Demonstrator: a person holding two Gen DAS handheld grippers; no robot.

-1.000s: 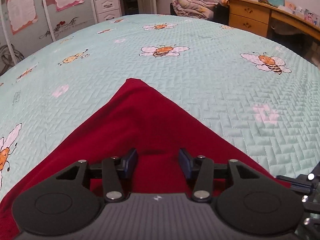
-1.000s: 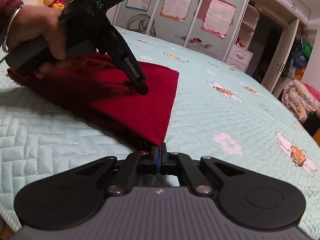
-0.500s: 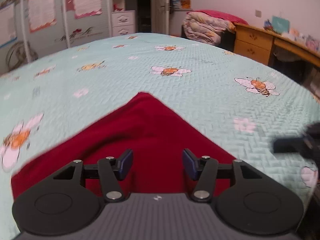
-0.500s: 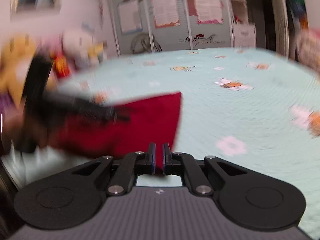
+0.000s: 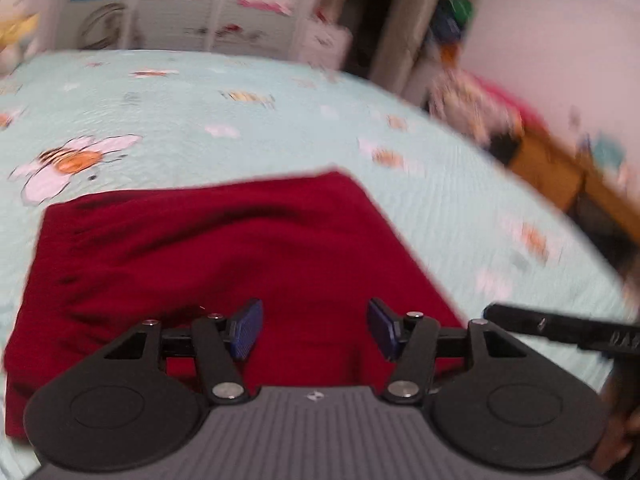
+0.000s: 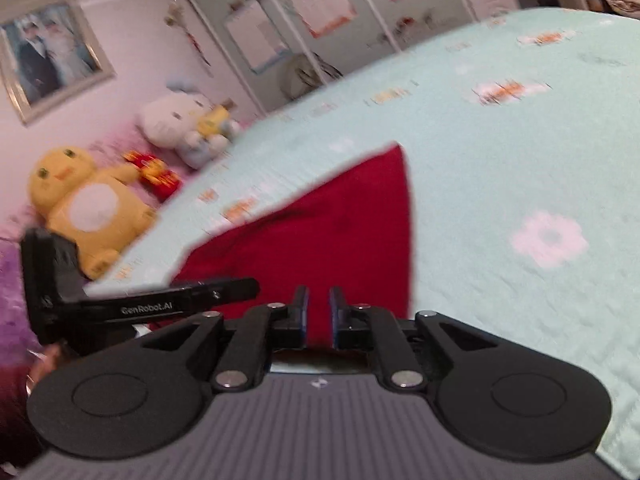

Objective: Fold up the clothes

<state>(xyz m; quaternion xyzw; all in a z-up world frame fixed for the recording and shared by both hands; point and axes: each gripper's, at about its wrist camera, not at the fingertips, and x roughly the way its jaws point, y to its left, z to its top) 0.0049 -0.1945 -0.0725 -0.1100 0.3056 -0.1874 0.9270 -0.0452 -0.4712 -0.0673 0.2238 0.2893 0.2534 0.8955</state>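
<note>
The red garment (image 5: 224, 264) lies folded and flat on the bed (image 5: 420, 196), near its edge. The left hand-held gripper (image 5: 314, 330) hangs over it with jaws well apart and nothing between the pads. The right hand-held gripper (image 6: 319, 312) has just been parting; a narrow gap shows, with cloth behind it but no visible pinch.

Risk: the upper layer shows slack wrinkles near the left side. A hasty next grasp may catch one layer only and drag the fold open. Blur makes edge positions uncertain.

Compared with a second ago, the right jaws, then clamped on the cloth's corner, have let go, and both views have rolled.
</note>
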